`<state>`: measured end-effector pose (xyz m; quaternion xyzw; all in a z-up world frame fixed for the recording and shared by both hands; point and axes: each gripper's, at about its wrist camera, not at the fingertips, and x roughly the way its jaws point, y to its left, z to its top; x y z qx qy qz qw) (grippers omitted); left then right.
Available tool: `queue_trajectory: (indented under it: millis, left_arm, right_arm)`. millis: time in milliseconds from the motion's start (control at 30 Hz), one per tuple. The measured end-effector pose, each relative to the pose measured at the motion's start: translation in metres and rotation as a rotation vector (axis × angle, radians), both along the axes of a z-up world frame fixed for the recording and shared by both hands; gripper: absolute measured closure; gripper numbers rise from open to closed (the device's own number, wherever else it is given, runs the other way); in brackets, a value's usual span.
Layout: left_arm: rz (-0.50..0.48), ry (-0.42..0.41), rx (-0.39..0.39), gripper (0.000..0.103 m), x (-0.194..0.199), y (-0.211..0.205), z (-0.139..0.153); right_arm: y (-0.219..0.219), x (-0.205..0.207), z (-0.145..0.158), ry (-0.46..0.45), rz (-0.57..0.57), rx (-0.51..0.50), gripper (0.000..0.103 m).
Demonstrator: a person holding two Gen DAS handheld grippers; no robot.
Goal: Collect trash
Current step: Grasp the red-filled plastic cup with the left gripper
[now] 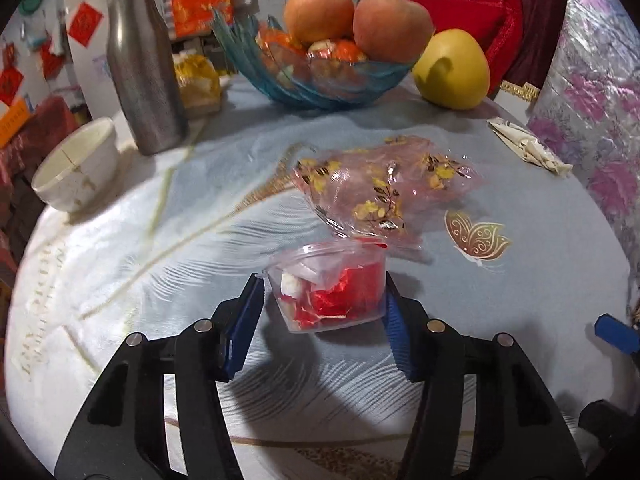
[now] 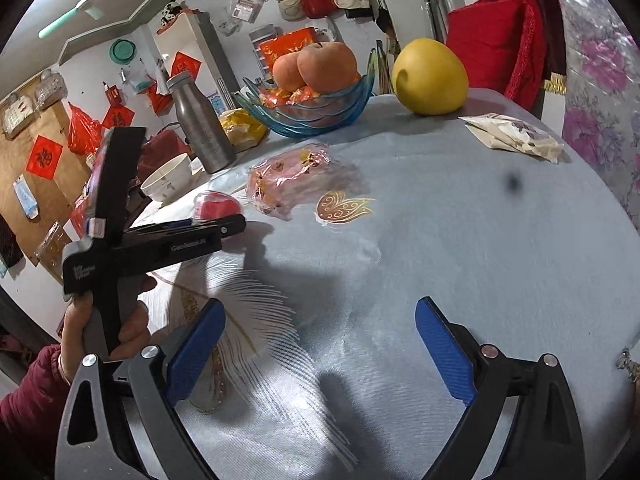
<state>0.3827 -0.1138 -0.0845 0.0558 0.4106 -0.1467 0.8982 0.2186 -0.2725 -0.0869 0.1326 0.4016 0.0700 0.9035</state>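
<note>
A clear plastic cup (image 1: 326,286) stuffed with red and white wrappers sits between the fingers of my left gripper (image 1: 324,300), which is shut on it; the cup also shows in the right wrist view (image 2: 214,204). A crumpled pink floral plastic bag (image 1: 384,188) lies just beyond the cup, seen too in the right wrist view (image 2: 286,180). A flat white paper packet (image 1: 528,148) lies at the table's far right, also in the right wrist view (image 2: 514,136). My right gripper (image 2: 320,340) is open and empty above bare tablecloth, to the right of my left gripper (image 2: 160,236).
A blue glass fruit bowl (image 1: 320,80) with apples, a yellow pomelo (image 1: 452,68), a steel bottle (image 1: 140,68) and a white bowl (image 1: 76,164) stand along the back and left of the round table (image 2: 460,240). A floral covered surface (image 1: 592,120) borders the right.
</note>
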Motion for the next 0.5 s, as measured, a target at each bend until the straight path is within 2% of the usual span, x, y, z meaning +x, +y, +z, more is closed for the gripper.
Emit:
queue_trajectory:
  millis: [500]
  left_arm:
    - [0.091,-0.102,0.05,0.046,-0.022,0.027,0.011]
  right_arm:
    - [-0.02,0.008,-0.008,0.037,-0.046,0.116,0.009]
